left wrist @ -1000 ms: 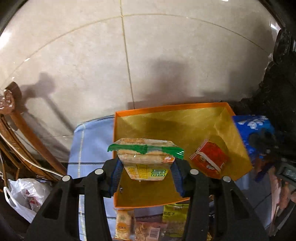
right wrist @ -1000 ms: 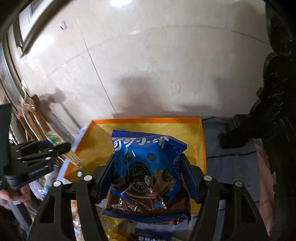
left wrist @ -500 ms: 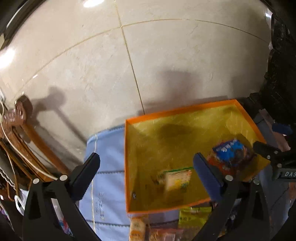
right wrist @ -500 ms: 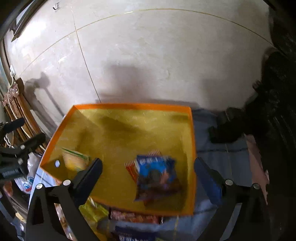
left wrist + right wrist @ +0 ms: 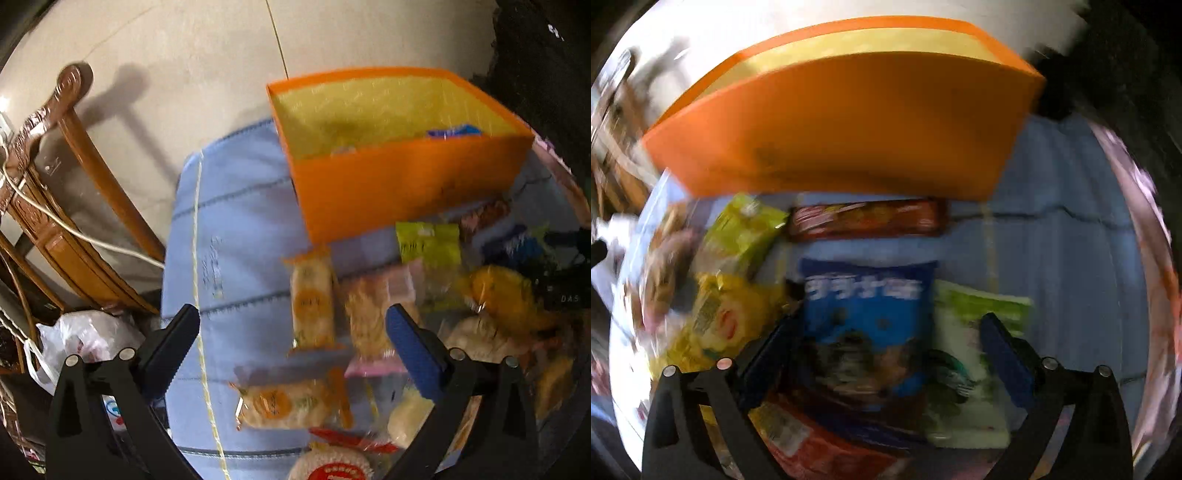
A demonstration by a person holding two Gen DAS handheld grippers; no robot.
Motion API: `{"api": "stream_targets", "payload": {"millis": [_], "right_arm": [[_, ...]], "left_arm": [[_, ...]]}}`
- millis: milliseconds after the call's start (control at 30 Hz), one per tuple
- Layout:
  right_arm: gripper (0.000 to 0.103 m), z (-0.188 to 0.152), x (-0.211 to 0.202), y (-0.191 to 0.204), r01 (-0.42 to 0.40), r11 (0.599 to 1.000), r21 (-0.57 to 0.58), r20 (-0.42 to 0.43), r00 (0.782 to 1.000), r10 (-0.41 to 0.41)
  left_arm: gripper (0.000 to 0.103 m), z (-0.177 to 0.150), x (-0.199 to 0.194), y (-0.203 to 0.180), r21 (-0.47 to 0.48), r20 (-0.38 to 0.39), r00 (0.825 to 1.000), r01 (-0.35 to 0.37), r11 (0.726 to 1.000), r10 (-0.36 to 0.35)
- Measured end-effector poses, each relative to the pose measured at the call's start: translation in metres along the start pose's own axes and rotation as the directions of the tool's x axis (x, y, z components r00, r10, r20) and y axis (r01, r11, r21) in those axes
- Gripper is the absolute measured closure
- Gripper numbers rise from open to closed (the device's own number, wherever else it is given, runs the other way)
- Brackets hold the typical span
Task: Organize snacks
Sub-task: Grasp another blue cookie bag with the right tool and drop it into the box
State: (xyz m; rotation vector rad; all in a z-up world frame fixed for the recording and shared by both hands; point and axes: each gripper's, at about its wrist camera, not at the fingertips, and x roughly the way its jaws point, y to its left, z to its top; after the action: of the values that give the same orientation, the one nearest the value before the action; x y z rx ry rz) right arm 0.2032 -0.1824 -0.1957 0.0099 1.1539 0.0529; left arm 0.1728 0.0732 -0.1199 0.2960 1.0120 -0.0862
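Claws, left (image 5: 291, 332) and right (image 5: 890, 343), gape wide, holding nothing

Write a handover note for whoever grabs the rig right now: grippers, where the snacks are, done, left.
Left gripper: open, nothing held, over the loose packets on the blue cloth.
Right gripper: open, nothing held, a blue cookie bag lies on the cloth between its fingers, not gripped.
Orange box: at the far side of the cloth; one blue packet shows inside, the rest of its floor is hidden.
Done: some snacks are in the box.
Left: many packets lie in front of the box, among them a green packet, a yellow packet and a long red packet. A likely next pick is the blue cookie bag.
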Motion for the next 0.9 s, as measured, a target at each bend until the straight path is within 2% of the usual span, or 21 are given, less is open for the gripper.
{"api": "stream_targets", "payload": {"millis": [133,200,233,267,400,467,500,533,600,667,700,900], "right_arm": [[0.004,-0.002,0.007,0.02,0.03,0.998,-0.049,0.013,0.999,-0.029],[0.014,-0.004,0.007,0.016,0.021,1.0,-0.01,0.025,0.999,-0.02],[0.04,-0.006,0.004,0.016,0.017,1.0,-0.017,0.034,0.999,-0.016],[0.044,-0.008,0.002,0.013,0.025,1.0,-0.013,0.026,0.999,-0.025],[0.046,-0.02,-0.008,-0.004,-0.037,0.998,0.058,0.011,0.999,0.037],[0.047,-0.025,-0.014,-0.012,-0.052,0.994,0.098,0.012,0.999,0.051],[0.048,-0.027,-0.017,-0.015,-0.049,0.993,0.106,0.012,0.999,0.048],[0.048,-0.028,-0.02,-0.015,-0.046,0.993,0.112,0.014,0.999,0.045],[0.048,-0.028,-0.027,-0.019,-0.058,0.991,0.121,0.023,0.998,0.056],[0.048,-0.036,-0.037,-0.029,-0.08,0.986,0.147,0.042,0.996,0.074],[0.049,-0.039,-0.042,-0.034,-0.082,0.985,0.153,0.052,0.996,0.075],[0.05,-0.04,-0.076,-0.049,-0.044,0.98,0.194,0.128,0.992,0.019]], "left_arm": [[0.004,-0.008,0.015,-0.014,0.016,-0.008,0.999,0.049,0.999,-0.048],[0.004,-0.007,0.024,-0.027,0.04,-0.018,0.998,0.061,0.997,-0.06],[0.004,-0.008,0.027,-0.031,0.049,-0.02,0.998,0.066,0.997,-0.065],[0.004,-0.009,0.031,-0.035,0.057,-0.024,0.997,0.07,0.996,-0.069],[0.004,-0.012,0.055,-0.048,0.064,-0.086,0.994,0.08,0.995,-0.074],[0.01,-0.015,0.061,-0.049,0.031,-0.099,0.992,0.082,0.996,-0.079],[0.027,-0.017,0.063,-0.051,0.002,-0.099,0.987,0.129,0.992,-0.128],[0.041,-0.018,0.061,-0.054,0.006,-0.089,0.988,0.131,0.991,-0.13],[0.054,-0.022,0.056,-0.071,0.102,-0.082,0.992,0.109,0.989,-0.101],[0.056,-0.022,0.053,-0.077,0.124,-0.08,0.993,0.098,0.987,-0.088],[0.057,-0.022,0.051,-0.076,0.103,-0.087,0.99,0.124,0.987,-0.115],[0.059,-0.025,0.032,-0.065,0.063,-0.069,0.992,0.11,0.992,-0.106]]}}
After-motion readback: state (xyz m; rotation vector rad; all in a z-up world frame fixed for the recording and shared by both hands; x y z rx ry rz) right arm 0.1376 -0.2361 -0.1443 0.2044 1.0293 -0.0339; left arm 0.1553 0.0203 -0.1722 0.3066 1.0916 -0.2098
